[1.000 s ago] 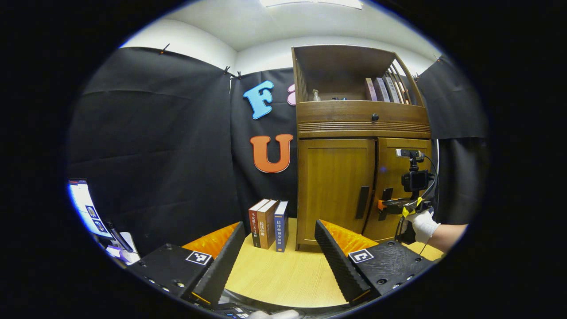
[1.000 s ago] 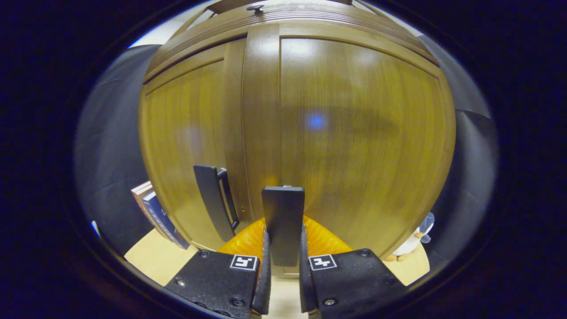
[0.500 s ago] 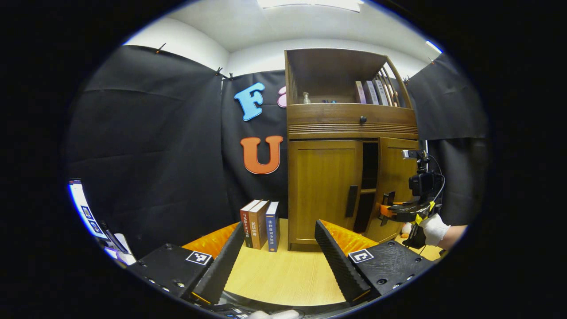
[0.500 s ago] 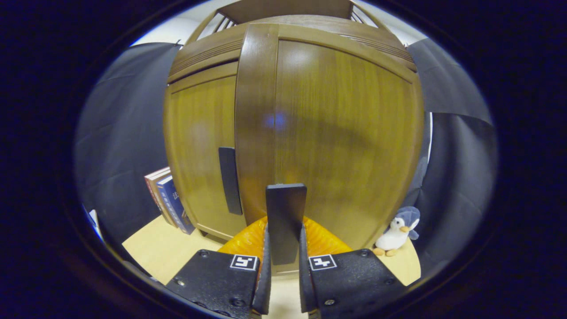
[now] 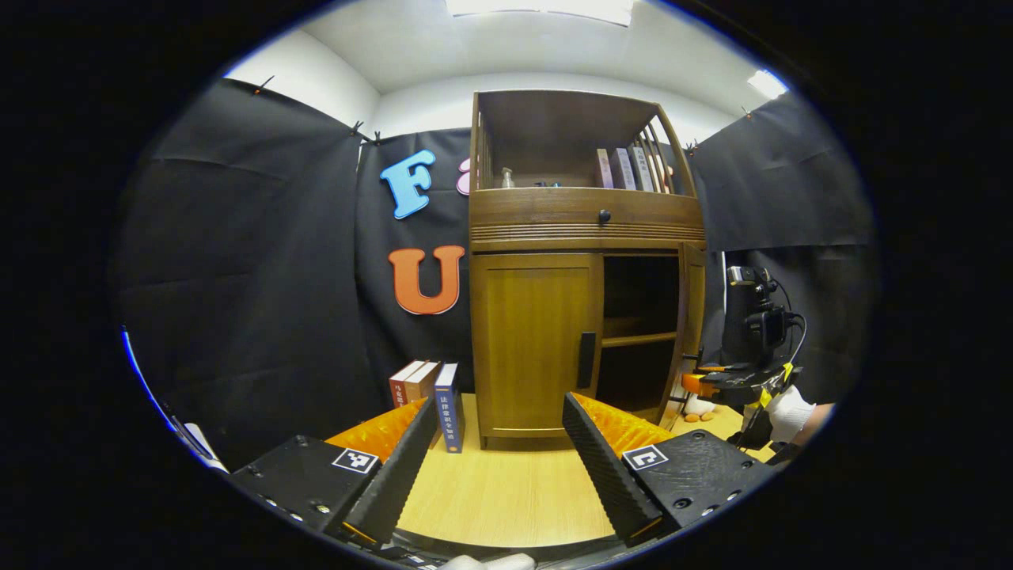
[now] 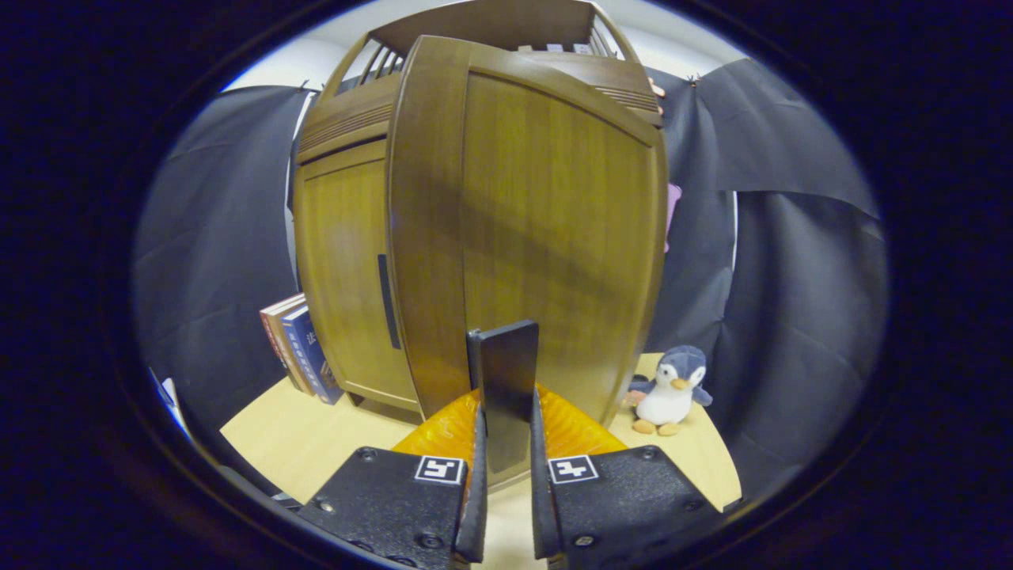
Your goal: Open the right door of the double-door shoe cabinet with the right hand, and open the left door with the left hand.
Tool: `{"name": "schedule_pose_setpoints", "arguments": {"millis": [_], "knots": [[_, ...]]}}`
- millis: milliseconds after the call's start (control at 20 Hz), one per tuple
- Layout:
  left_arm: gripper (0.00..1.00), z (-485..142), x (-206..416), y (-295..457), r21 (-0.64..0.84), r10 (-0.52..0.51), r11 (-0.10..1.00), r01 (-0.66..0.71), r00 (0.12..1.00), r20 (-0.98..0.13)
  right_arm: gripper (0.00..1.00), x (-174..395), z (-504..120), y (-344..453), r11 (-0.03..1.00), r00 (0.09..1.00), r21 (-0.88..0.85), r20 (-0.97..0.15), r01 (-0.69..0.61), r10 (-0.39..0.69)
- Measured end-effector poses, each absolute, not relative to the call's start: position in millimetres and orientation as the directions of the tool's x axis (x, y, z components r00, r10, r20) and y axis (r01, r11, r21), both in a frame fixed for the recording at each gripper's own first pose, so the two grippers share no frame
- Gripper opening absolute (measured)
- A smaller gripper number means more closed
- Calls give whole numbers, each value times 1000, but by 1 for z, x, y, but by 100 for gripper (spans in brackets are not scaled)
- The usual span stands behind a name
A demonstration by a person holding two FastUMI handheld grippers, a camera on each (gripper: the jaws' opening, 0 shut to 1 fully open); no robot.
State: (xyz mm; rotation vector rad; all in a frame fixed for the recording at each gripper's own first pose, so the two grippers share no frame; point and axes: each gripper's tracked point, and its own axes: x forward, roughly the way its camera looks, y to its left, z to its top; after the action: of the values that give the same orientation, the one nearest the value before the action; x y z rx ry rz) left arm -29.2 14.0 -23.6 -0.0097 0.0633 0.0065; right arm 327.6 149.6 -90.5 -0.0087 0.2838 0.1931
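Note:
The wooden shoe cabinet (image 5: pixel 586 229) stands on the table ahead of my left gripper (image 5: pixel 498 467), which is open, holds nothing, and sits well short of it. The left door (image 5: pixel 534 340) is closed, its black handle (image 5: pixel 586 360) untouched. The right door (image 5: pixel 695 317) stands swung out, showing a dark shelf inside. Farther off, my right gripper (image 5: pixel 690 384) is at that door, held by a gloved hand (image 5: pixel 787 412). In the right gripper view the right door (image 6: pixel 546 214) is close ahead, and my right gripper (image 6: pixel 505 431) is shut on its black handle (image 6: pixel 506 372). The left door (image 6: pixel 344 277) is beside it.
Three books (image 5: pixel 431 392) stand on the table (image 5: pixel 506 491) left of the cabinet. A plush penguin (image 6: pixel 669 388) sits on the table right of the open door. More books are on the cabinet's top shelf (image 5: pixel 625 168). Black cloth walls surround the booth.
The right door has swung from closed to wide open with my right gripper shut on its handle. The left gripper view has shifted so the cabinet sits more central.

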Motion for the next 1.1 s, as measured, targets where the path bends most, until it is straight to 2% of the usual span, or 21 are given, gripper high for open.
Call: {"name": "schedule_pose_setpoints", "arguments": {"millis": [300, 800, 900, 1050, 1100], "knots": [[96, -26, -26, -6, -9, -65, 998, 65, 996, -67, 21, 327, -84, 145, 994, 954, 27, -279, -110, 113], [96, -25, -20, -37, -11, -166, 986, 165, 984, -65, 5, 331, -84, 114, 999, 958, 24, -284, 44, -35], [100, -24, -19, -44, -7, -172, 985, 172, 983, -64, 4, 330, -84, 119, 998, 957, 59, -288, 33, -15], [96, -22, -17, -61, -12, -187, 982, 186, 980, -64, 4, 331, -82, 122, 997, 959, 81, -281, 3, 20], [100, -20, -17, -67, -7, -186, 983, 186, 981, -61, 4, 332, -81, 122, 996, 959, 86, -282, -12, 35]]}}
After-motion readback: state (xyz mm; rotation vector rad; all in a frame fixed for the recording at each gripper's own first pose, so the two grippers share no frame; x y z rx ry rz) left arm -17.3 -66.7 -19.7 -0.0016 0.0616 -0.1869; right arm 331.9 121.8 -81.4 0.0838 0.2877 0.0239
